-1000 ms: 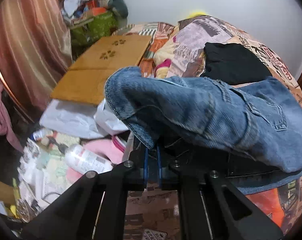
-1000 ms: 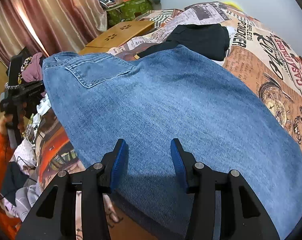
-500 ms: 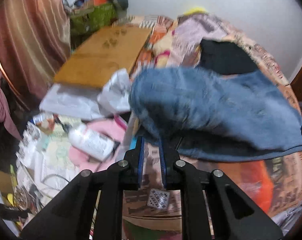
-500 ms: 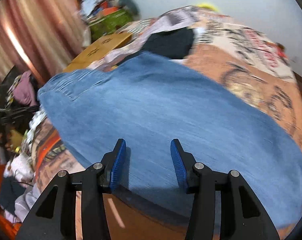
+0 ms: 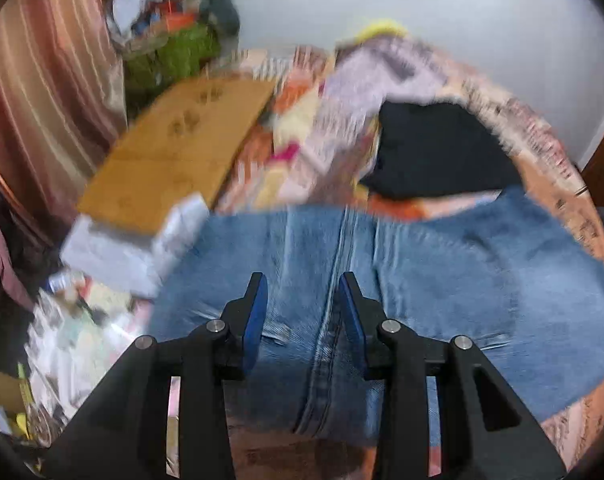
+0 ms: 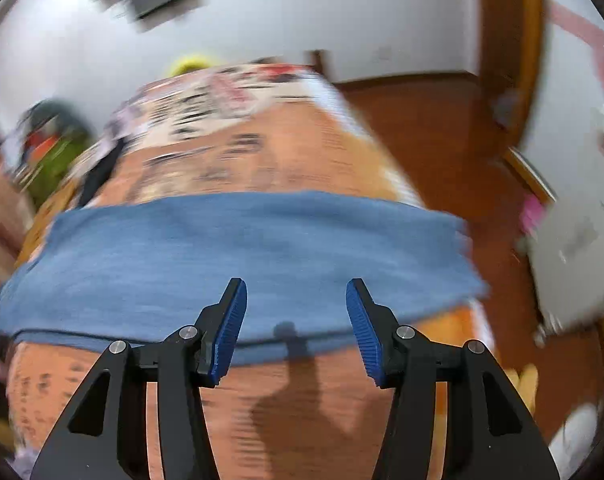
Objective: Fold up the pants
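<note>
Left gripper (image 5: 304, 308): jaws apart and opening, blue pads clear of cloth, nothing pinched. It hangs over the jeans (image 5: 382, 280), whose centre seam runs from 12 o'clock down between the two fingers (image 5: 255, 316). The denim lies flat across the bed (image 5: 558, 168), spreading from the pads out to 3 o'clock and short of 9 o'clock. At 1 o'clock, beyond the far denim edge, a black garment (image 5: 434, 152) sits on the printed bedcover. At 10 to 11 o'clock a wooden board (image 5: 173, 152) with paw-print marks lies beside the bed; white bags (image 5: 125, 248) sit at its near end. A striped curtain (image 5: 41, 80) fills 10 o'clock at the frame edge. Floor clutter at 8 o'clock is too blurred to name.

Right gripper (image 6: 295, 320): jaws spread and opening, nothing between the pads. Just past the fingertips the jeans (image 6: 241, 256) lie as a wide blue band from 9 to 3 o'clock on the orange printed bedcover (image 6: 281, 152); the near denim edge crosses between the fingers. The gripper's shadow falls on the cover at 6 o'clock. Wooden floor (image 6: 442, 152) at 2 o'clock, white wall (image 6: 302, 12) at 12. Heavy motion blur; the white piece at 3 o'clock is possibly a cabinet.
</note>
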Tool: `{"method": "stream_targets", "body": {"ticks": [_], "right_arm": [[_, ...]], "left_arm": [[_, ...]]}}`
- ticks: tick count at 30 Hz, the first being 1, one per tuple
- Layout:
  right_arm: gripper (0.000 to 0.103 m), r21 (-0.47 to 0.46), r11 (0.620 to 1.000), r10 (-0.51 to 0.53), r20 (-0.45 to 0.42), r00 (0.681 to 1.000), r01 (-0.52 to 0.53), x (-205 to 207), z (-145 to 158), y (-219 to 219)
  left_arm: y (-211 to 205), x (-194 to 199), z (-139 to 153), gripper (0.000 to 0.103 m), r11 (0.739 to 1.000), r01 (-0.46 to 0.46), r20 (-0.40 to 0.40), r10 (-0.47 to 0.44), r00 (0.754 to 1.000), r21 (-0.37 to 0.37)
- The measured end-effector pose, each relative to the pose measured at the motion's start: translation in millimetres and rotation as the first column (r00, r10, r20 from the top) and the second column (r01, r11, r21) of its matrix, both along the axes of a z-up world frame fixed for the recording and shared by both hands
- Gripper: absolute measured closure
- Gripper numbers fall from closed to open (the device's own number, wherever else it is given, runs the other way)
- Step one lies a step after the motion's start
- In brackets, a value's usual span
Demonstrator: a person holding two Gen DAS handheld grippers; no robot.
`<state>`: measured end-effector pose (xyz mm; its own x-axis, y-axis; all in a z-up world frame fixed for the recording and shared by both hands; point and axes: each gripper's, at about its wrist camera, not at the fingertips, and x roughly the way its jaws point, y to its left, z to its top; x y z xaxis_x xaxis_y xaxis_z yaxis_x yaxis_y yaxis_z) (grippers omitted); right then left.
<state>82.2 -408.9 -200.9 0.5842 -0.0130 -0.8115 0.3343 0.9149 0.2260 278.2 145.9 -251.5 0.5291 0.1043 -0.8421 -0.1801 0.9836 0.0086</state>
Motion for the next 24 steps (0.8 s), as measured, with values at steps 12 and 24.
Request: {"method": "stream_targets", "body": {"ticks": [12,24], "right_arm": [[0.055,0.082,0.979,-0.181,-0.081,0.980,0.188,-1.5,-57.1,-71.1],[0.052,0.276,0.930,-0.244,-0.036,0.969,0.244,3.8,-86.9,-96.3]], "left_arm": [[-9.2,1.2,-57.4,0.064,0.998,-0.061,-0.109,0.060,0.992,-0.003],[-16.6,0.7,-58.7,0.064,0.996,-0.074,-0.101,0.079,0.992,0.055]]}}
